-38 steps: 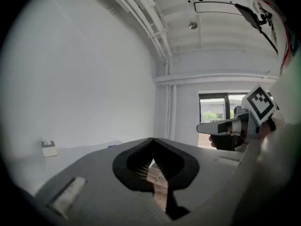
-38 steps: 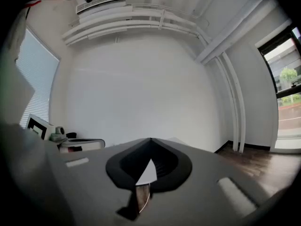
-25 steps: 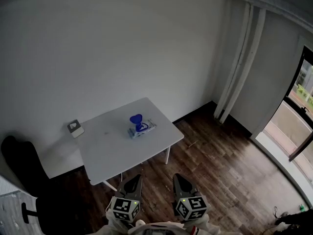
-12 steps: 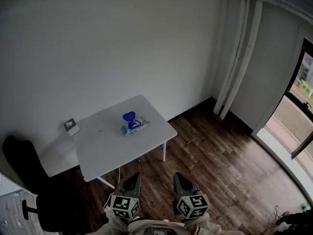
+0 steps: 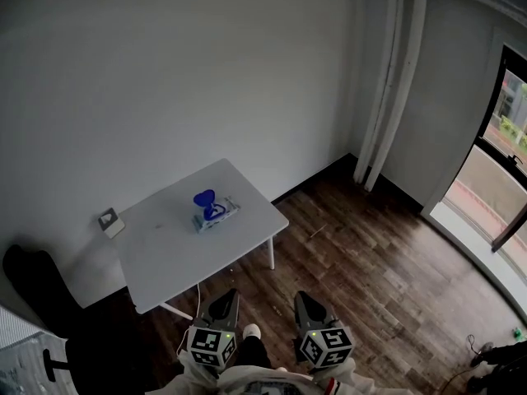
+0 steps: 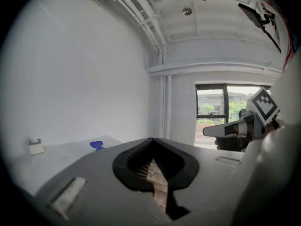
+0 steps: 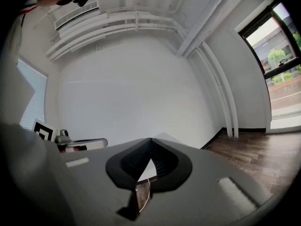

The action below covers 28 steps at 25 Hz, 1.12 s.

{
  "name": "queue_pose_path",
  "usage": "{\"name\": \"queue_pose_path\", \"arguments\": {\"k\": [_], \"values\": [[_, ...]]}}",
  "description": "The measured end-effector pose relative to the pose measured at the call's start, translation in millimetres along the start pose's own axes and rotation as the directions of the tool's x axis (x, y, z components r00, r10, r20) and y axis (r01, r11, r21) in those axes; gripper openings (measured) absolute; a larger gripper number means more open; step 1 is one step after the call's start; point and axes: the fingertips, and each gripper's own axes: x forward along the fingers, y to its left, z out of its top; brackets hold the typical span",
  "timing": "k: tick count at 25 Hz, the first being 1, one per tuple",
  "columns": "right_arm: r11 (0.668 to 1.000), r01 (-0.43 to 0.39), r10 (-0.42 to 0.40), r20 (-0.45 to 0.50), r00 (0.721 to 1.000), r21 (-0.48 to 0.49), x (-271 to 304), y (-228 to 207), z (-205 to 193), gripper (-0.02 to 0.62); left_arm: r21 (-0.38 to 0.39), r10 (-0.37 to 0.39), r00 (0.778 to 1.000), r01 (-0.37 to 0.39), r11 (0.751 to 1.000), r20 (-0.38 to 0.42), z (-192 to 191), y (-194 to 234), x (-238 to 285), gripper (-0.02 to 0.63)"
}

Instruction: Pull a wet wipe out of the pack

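Note:
The wet wipe pack point(image 5: 217, 215) lies flat on the white table point(image 5: 165, 253), with a blue heart-shaped piece point(image 5: 204, 197) standing on it. In the left gripper view only that blue piece point(image 6: 96, 145) shows, far off on the tabletop. Both grippers are held over the floor, well short of the table's near edge. My left gripper point(image 5: 228, 296) is shut and holds nothing, its jaws point(image 6: 153, 139) meeting at the tips. My right gripper point(image 5: 303, 297) is shut and empty too, its jaws point(image 7: 151, 139) pointing at the table's corner point(image 7: 162, 136).
A small white box point(image 5: 108, 221) sits at the table's far left corner. A black chair point(image 5: 33, 278) stands left of the table. Dark wood floor point(image 5: 362, 278) stretches to the right as far as a glass door point(image 5: 502, 163). A shoe point(image 5: 252, 332) shows between the grippers.
The table and pack have drifted left and slightly down in the head view. A shoe has come into sight between the grippers. Both grippers stay shut at the bottom edge.

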Motion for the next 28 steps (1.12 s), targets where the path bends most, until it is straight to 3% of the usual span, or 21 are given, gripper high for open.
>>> {"name": "queue_pose_path", "arguments": {"k": [8, 28], "values": [[1.0, 0.001, -0.001, -0.022, 1.0, 0.002, 46.7, -12.7, 0.5, 0.005, -0.018, -0.003, 1.0, 0.003, 1.0, -0.019, -7.2, 31.6, 42.5, 0.003], [0.999, 0.014, -0.018, -0.111, 0.994, -0.036, 228.5, -27.2, 19.1, 0.005, -0.104, 0.006, 0.999, -0.011, 0.995, -0.047, -9.3, 159.9, 166.0, 0.003]]}}
